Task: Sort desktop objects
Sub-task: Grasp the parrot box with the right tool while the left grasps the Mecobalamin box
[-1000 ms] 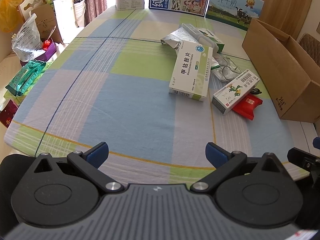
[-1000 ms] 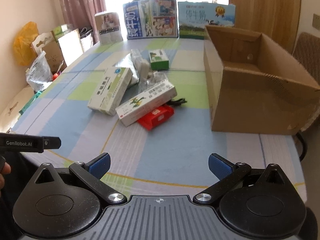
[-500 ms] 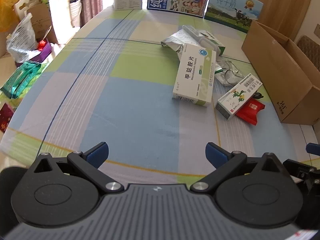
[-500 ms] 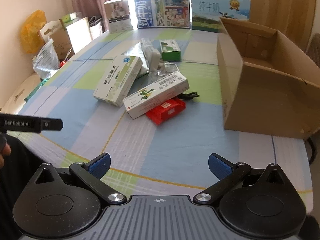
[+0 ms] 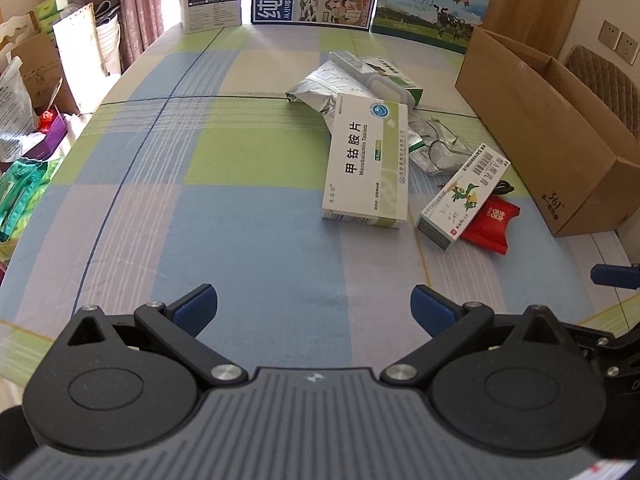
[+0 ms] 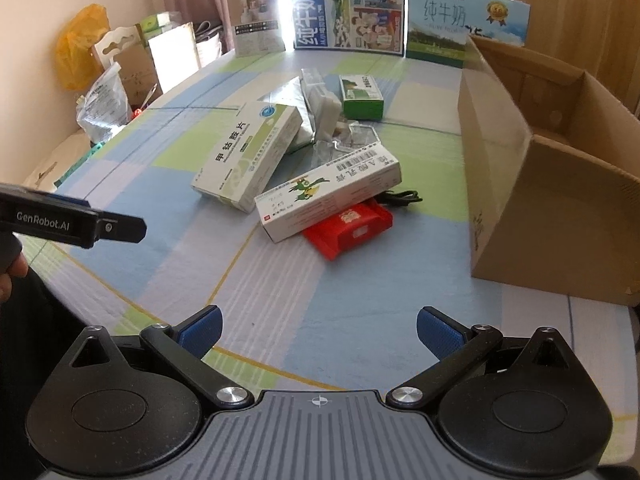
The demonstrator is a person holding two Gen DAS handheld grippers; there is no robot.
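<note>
Honestly the risk is all in that pile; the left gripper (image 5: pixel 314 304) and right gripper (image 6: pixel 318 326) both hang near the table's front edge with fingers spread wide and nothing between them, so nothing's been picked yet; the clutter sits mid-table, just left of the open cardboard box (image 6: pixel 560 184). The bird-print carton (image 6: pixel 328 196) lies tilted on top of the red packet (image 6: pixel 350 230), with a black cable (image 6: pixel 400 198) poking out behind; grab the packet first and I'd guess the carton slides off or the cable drags along. The big white-and-green tablet box (image 5: pixel 370 164) leans on the silver foil pouch (image 5: pixel 314 90) and looks wide for these fingers; a pinch across the broad face could slip. The clear plastic wrap (image 5: pixel 438 148) is hard to make out and would probably crumple rather than lift cleanly.
</note>
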